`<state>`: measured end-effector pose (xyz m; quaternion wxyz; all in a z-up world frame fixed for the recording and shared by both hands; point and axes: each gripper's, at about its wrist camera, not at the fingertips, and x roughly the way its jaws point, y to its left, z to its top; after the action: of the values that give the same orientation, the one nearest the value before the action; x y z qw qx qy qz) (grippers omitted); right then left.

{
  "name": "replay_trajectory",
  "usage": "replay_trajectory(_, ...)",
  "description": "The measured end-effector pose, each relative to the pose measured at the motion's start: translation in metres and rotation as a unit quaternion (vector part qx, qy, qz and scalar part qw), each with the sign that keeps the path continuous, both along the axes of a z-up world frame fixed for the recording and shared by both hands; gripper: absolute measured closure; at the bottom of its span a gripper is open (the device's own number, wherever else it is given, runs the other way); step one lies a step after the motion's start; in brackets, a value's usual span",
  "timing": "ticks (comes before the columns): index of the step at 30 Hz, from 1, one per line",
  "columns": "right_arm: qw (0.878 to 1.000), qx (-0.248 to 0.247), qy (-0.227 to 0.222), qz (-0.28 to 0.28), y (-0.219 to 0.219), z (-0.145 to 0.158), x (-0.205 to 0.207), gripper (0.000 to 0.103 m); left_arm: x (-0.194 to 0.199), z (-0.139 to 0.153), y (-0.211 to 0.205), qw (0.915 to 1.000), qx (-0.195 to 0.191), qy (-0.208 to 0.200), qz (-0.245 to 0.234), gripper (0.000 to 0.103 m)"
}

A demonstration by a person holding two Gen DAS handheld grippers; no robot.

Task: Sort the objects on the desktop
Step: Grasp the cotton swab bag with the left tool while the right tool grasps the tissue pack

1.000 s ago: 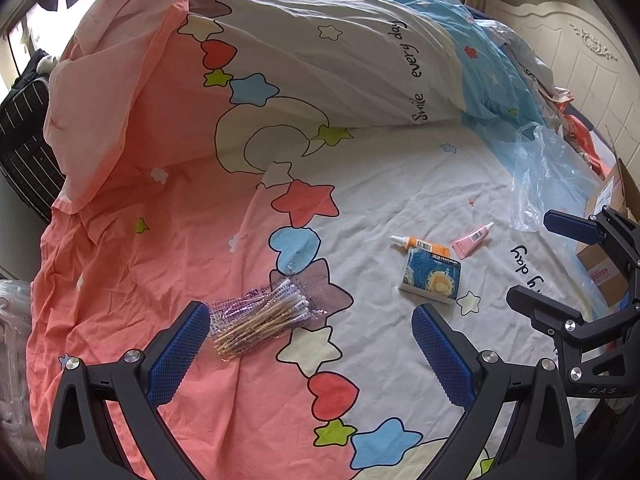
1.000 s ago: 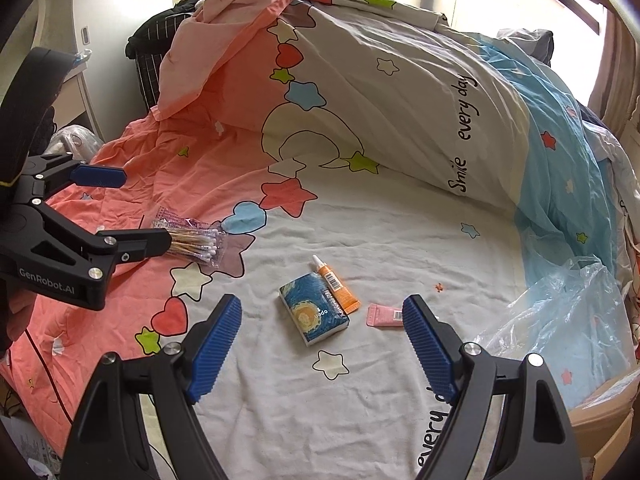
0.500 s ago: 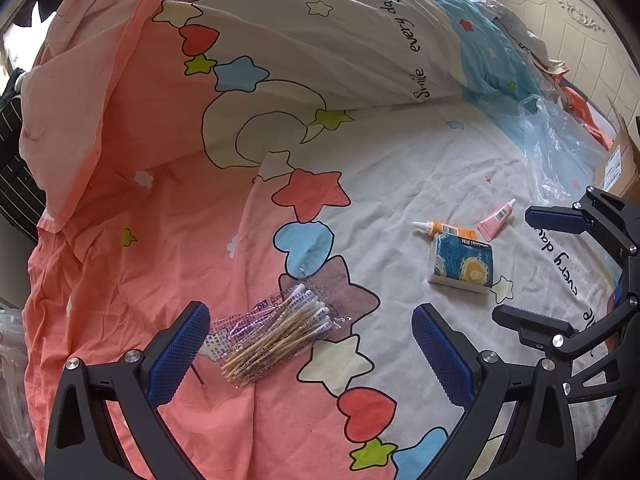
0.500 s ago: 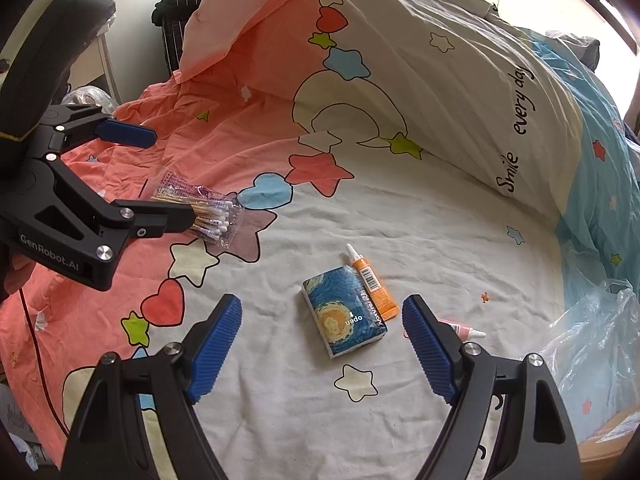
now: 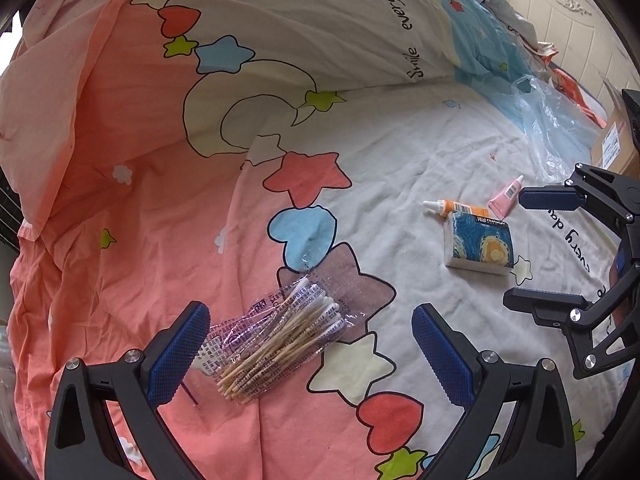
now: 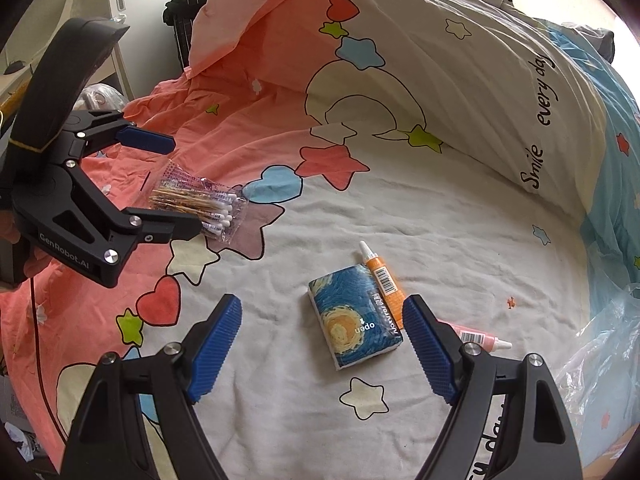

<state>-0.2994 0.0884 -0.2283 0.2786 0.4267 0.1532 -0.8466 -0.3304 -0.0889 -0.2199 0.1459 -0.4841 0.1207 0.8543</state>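
Left wrist view, foreground: the left gripper (image 5: 310, 350) stands with its two blue-padded fingers spread wide and nothing between them but the clear bag of cotton swabs (image 5: 280, 340), which lies flat on the bedsheet (image 5: 140, 208) just ahead of the fingertips, in the lower centre of the frame, where the pink cloth meets a mauve star print. Right wrist view, foreground: the right gripper (image 6: 322, 348) is likewise spread wide and holds nothing; the tissue pack (image 6: 354, 322), printed with a blue and yellow swirl, lies on the white part of the sheet in the lower centre of the frame, between the fingers and closer to the right one. Touching the pack's far right edge is an orange tube (image 6: 382, 280) with a white nozzle pointing away from the camera. A pink tube (image 6: 478, 338) lies just beside the right finger at the lower right, partly hidden behind it. In the left wrist view the same three items sit at the middle right of the frame, well apart from the swabs. Farther off, a clear plastic bag (image 5: 552, 128) lies at the upper right, and a folded quilt (image 5: 320, 28) printed with stars, hearts and "Smile every day" rises across the top of both frames.
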Motion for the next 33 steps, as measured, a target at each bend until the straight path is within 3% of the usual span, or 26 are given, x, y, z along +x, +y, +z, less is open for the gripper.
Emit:
replay_trajectory(21,1.000,0.011,-0.004,0.022,0.007,-0.029,-0.009,0.023,-0.009,-0.039,0.006,0.9998,-0.008,-0.005,-0.017,0.001)
replay_trajectory(24,1.000,0.016,0.000,0.027,0.006,-0.032,-0.008,0.023,-0.010,-0.045,0.007,0.9997,-0.007,-0.010,-0.023,0.009)
replay_trajectory(28,1.000,0.013,-0.001,0.026,0.006,-0.035,-0.011,0.024,-0.012,-0.049,0.009,0.9996,-0.012,-0.010,-0.022,0.027)
replay_trajectory(32,1.000,0.015,-0.003,0.025,0.006,-0.039,-0.012,0.038,-0.015,-0.050,0.004,0.9997,-0.006,-0.017,-0.014,0.045)
replay_trajectory(33,1.000,0.013,-0.006,0.025,0.006,-0.040,-0.013,0.040,-0.015,-0.050,0.003,0.9998,-0.007,-0.018,-0.011,0.054)
